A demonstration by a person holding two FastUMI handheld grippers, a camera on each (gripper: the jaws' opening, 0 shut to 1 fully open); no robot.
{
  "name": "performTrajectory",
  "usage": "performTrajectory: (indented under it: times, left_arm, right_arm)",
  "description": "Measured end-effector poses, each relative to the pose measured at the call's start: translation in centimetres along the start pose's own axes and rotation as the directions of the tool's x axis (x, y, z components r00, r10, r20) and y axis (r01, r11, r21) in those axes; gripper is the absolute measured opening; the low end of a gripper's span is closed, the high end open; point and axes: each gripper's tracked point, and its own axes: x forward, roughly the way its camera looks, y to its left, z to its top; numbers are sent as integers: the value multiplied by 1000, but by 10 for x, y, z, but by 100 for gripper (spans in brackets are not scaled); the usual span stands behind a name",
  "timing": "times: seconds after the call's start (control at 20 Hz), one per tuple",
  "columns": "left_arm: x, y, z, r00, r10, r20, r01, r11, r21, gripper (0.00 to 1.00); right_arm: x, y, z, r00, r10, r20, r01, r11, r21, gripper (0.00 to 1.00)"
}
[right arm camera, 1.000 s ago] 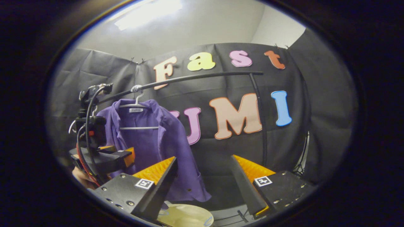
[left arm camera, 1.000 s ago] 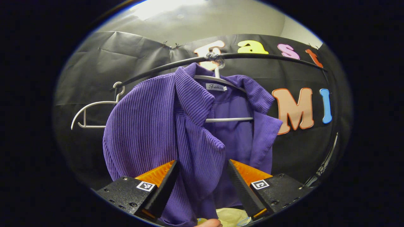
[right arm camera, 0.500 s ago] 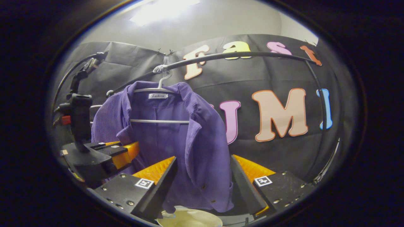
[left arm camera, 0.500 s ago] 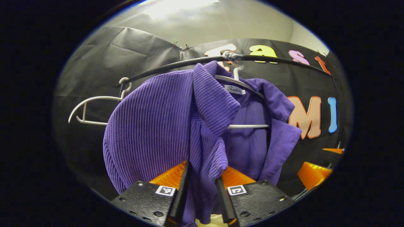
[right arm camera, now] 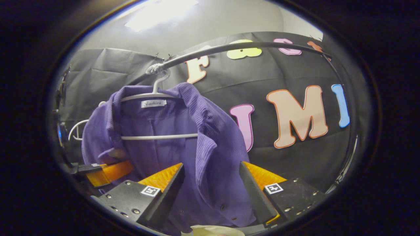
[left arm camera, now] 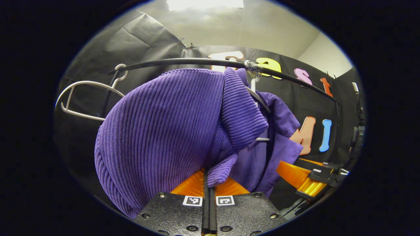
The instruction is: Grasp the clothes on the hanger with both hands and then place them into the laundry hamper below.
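Nearest the camera in the left gripper view, the left gripper [left arm camera: 209,183] has its jaws pressed together on a fold of the purple jacket [left arm camera: 164,131], pinching the front edge just below the lapel. Each finger base carries a small square black-and-white marker; no readable text appears on them. In the right gripper view, the right gripper [right arm camera: 211,183] has its jaws spread wide, with the jacket's other front panel hanging between the fingers and neither finger visibly pressing on it. The jacket is a ribbed, corduroy-like purple garment with a turned-down collar and small dark buttons near its lower front edge. A white neck label [right arm camera: 153,103] sits inside the collar; its script is too small to be stated reliably. The jacket hangs open-fronted on a white hanger [right arm camera: 157,98], long axis vertical, collar up and hem down, its open front facing the grippers. The hanger's hook sits on a black rail [right arm camera: 229,49] that runs across the upper scene. A second, bare white hanger [left arm camera: 82,98] hangs on the same rail, beside the jacket's shoulder. A pale rounded rim [right arm camera: 213,230] shows just below the hem; its identity cannot be determined.
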Motion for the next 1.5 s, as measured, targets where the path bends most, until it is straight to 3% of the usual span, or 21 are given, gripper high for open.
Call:
performTrajectory:
  times: [0.05,0.2,0.3,0.35,0.45,0.6,0.65,0.7,0.75,0.8,0.95,1.1,1.3,1.5]
  left_arm:
    - [-4,0,2,1000,-11,1,11,999,31,1]
    - [-15,-10,4,997,-80,-15,81,995,55,0]
    - [-25,-17,6,990,-135,-36,137,989,49,0]
    - [-30,-19,9,985,-165,-43,166,985,45,0]
    - [-40,-19,23,978,-204,-29,205,978,34,2]
    - [-55,-27,41,960,-280,-14,280,960,-7,0]
    - [-61,-30,44,950,-311,-19,311,950,-22,0]
    - [-66,-33,46,939,-343,-26,342,939,-35,0]
    - [-71,-34,48,929,-369,-32,368,929,-48,0]
    - [-77,-36,53,917,-398,-33,395,917,-57,0]
    - [-96,-31,67,879,-474,-44,470,879,-80,0]
    - [-106,0,88,899,-438,0,437,898,-42,0]
    - [-110,27,96,916,-401,18,401,916,-25,0]
    - [-101,71,101,964,-256,72,252,966,63,0]
  right_arm:
    - [7,8,-2,1000,19,-5,-19,1000,14,96]
    - [24,20,-8,999,50,-18,-49,999,14,100]
    - [33,16,-4,1000,4,-13,-5,999,-34,99]
    - [35,13,-2,1000,-18,-15,17,998,-62,94]
    - [34,19,6,1000,-9,-3,9,999,-51,99]
    - [38,16,14,999,-33,-9,33,999,-13,8]
    - [38,21,9,998,-17,-57,15,1000,-20,8]
    - [41,19,10,1000,-24,-20,23,1000,-13,8]
    - [39,17,14,999,-32,-25,31,999,-27,0]
    - [37,20,10,999,-19,-49,16,998,-54,1]
    - [26,5,16,996,-86,-16,84,988,-127,0]
    - [20,-6,28,990,-138,26,140,974,-179,0]
    - [11,-12,35,988,-145,55,154,959,-239,0]
    - [-1,-19,52,971,-196,140,225,943,-245,1]
